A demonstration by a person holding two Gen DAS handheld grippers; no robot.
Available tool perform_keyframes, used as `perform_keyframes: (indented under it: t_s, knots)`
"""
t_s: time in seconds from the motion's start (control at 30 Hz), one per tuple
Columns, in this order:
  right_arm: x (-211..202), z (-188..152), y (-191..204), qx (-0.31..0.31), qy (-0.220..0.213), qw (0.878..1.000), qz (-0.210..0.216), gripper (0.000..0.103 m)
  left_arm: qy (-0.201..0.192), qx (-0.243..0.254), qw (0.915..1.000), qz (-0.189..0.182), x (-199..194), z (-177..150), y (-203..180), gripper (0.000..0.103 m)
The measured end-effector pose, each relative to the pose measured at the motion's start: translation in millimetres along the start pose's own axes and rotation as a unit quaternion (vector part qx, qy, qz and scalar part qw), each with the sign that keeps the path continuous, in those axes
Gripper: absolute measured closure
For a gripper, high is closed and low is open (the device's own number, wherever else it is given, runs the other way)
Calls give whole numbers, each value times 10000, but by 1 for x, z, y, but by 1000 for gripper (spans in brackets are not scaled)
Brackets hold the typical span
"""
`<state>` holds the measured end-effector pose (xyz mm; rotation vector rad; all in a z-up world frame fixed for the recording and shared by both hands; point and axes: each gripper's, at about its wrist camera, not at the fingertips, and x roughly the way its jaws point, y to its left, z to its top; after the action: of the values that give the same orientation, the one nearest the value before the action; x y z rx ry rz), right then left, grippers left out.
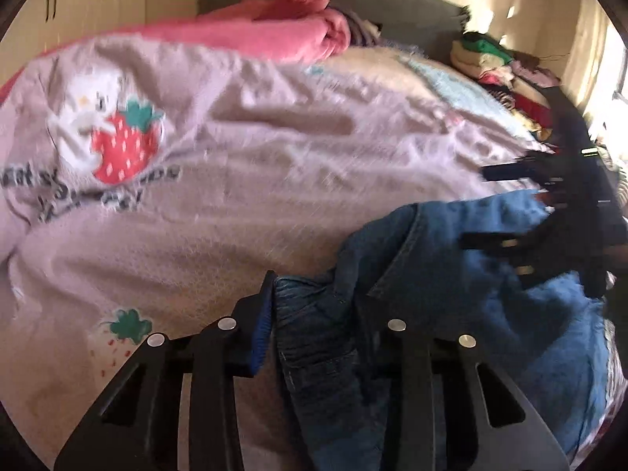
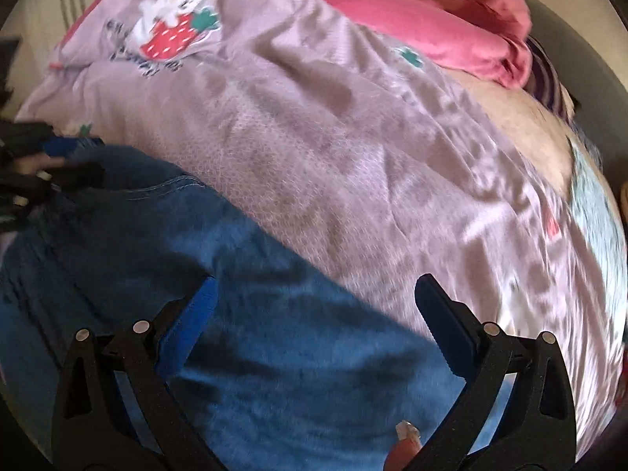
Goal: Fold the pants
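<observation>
Lilac quilt covers the bed; left hand-held gripper grasps jeans, right hand-held gripper released.

lilac strawberry quilt — pink blanket behind.

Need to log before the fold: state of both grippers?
Left gripper: shut on the jeans.
Right gripper: open, over the jeans, holding nothing.

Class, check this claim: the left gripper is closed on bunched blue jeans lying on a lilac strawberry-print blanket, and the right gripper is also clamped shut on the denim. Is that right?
Not quite. The right gripper is open, its jaws spread wide above the blue jeans, as the right wrist view shows. The left gripper does pinch the denim on the lilac strawberry-print blanket.
</observation>
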<state>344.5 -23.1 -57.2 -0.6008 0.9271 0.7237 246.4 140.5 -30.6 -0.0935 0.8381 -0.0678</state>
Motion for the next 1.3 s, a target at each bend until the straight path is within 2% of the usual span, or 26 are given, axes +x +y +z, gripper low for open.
perform_keyframes:
  t_s: [0.07,0.13,0.17,0.2,0.3,0.37,0.53,0.7,0.83,0.93,1.07,1.2,1.3]
  knots:
    - [5,2,8,-211,40,9996,158,27,-130,80,9999,-63,-14,-2,-3,70]
    - [5,2,17,-321,47,9983,478,67,-166,159,9997,-121,-20,-4,-5,70]
    - [1,0,22,-377,-32,9976,575,76,-165,197,9996,-98,-21,-5,-6,70]
    - [-5,-2,27,-390,-155,9978,521,89,-154,245,9996,-61,-21,-7,-6,70]
    - [-27,-10,29,-114,-462,9982,362,98,-158,402,9990,110,-23,-11,-9,70]
    - [-51,-21,29,162,-757,9963,380,99,-218,439,9987,103,-29,-13,-11,70]
    - [-105,-52,41,548,-1129,9909,491,100,-427,716,9965,89,-55,-20,-21,70]
    - [-158,-91,80,524,-1368,9872,632,100,-628,887,9941,-30,-88,-35,-32,70]
    - [-186,-125,123,434,-1372,9855,898,100,-625,912,9937,-171,-113,-64,-37,70]
    - [-193,-145,153,371,-1194,9871,996,100,-524,885,9943,-286,-124,-85,-38,70]
    - [-185,-168,179,430,-894,9883,1161,100,-185,685,9963,-486,-125,-118,-33,70]
    - [-170,-180,197,432,-694,9889,1243,100,240,601,9969,-436,-114,-140,-27,68]
    - [-160,-186,197,676,-646,9861,1373,100,348,483,9974,-405,-115,-146,-20,63]
